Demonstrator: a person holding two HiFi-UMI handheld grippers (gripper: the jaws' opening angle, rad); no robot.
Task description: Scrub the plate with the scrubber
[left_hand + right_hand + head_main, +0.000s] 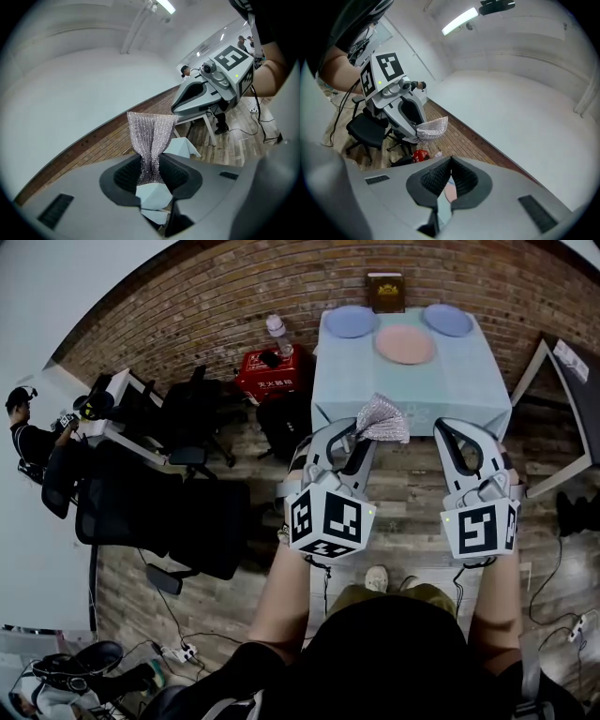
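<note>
My left gripper [364,439] is shut on a silvery mesh scrubber [383,418], which fans out above its jaws; in the left gripper view the scrubber [150,136] rises from between the pads. My right gripper [466,448] is held beside it, shut and holding nothing. Both hang in front of a table [469,385] with a light blue cloth. A pink plate [405,344] lies on it between two blue plates [350,322] [447,320]. A sliver of the pink plate [451,193] shows through the right gripper's [450,176] jaws.
A brown box [385,292] stands at the table's far edge by the brick wall. A red box [270,373] and a bottle [278,334] sit left of the table. Black office chairs [159,512] crowd the left side, and a person [28,432] sits at far left.
</note>
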